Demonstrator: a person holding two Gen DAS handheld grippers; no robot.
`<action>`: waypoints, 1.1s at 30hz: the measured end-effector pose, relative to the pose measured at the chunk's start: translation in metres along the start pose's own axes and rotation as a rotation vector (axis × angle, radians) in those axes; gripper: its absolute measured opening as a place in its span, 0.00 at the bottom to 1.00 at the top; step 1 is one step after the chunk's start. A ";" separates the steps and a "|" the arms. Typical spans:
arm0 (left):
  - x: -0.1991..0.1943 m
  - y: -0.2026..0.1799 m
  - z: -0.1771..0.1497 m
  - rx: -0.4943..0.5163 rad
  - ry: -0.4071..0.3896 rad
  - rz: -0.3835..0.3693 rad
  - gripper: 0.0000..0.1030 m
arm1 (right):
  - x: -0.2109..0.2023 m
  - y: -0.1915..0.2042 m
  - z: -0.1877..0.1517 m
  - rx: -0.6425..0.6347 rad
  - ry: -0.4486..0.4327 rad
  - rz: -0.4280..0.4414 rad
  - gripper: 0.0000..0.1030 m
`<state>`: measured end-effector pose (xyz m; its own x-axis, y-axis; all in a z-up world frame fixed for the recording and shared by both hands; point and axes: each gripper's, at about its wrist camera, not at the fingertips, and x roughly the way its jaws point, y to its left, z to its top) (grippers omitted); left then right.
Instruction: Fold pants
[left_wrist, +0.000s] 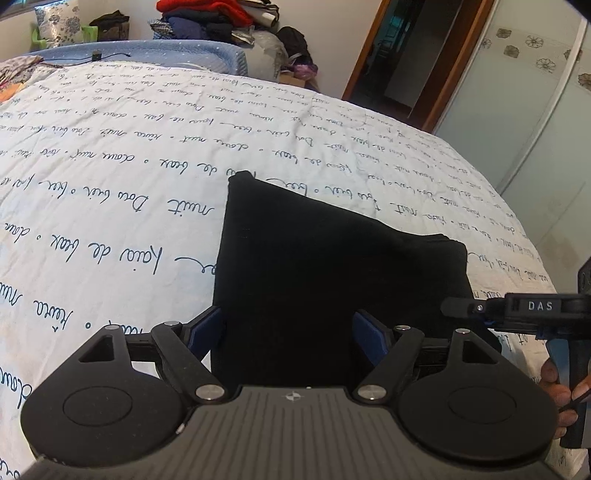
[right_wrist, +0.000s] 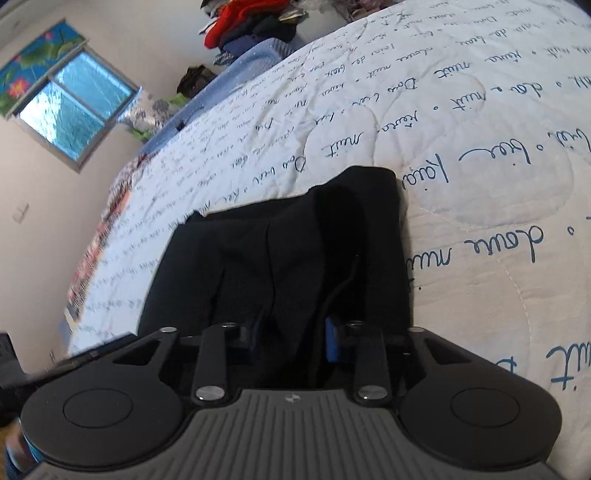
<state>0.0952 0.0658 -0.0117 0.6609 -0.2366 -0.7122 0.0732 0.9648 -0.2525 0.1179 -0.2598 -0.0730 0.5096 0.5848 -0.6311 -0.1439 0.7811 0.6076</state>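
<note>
Left wrist view is mostly bed: a big white quilt (left_wrist: 147, 177) printed all over with blue cursive writing, with a blue headboard (left_wrist: 147, 55) at the far end and a heap of clothes (left_wrist: 210, 18) piled behind it. No real containers anywhere, just that heap. The black pants (left_wrist: 325, 280) lie folded into a compact stack on the quilt, near its front edge. The left gripper (left_wrist: 288, 332) sits over the near end of the stack with jaws spread wide, pads not pressing the fabric. The right gripper (right_wrist: 291, 341) has its jaws drawn in narrow, and black cloth bunches between them, so it's pinching the pants.
</note>
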 end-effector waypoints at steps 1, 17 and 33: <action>0.002 0.000 0.000 -0.008 0.009 0.005 0.78 | -0.001 0.000 -0.001 -0.012 -0.012 -0.007 0.27; 0.016 0.000 -0.004 -0.017 0.076 0.029 0.80 | -0.009 0.000 0.020 -0.053 0.010 0.010 0.18; 0.008 0.007 -0.009 -0.033 0.067 0.027 0.84 | -0.024 -0.057 0.027 0.282 0.041 0.211 0.16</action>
<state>0.0948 0.0695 -0.0252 0.6108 -0.2184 -0.7611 0.0302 0.9669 -0.2533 0.1370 -0.3248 -0.0792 0.4585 0.7393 -0.4931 0.0003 0.5548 0.8320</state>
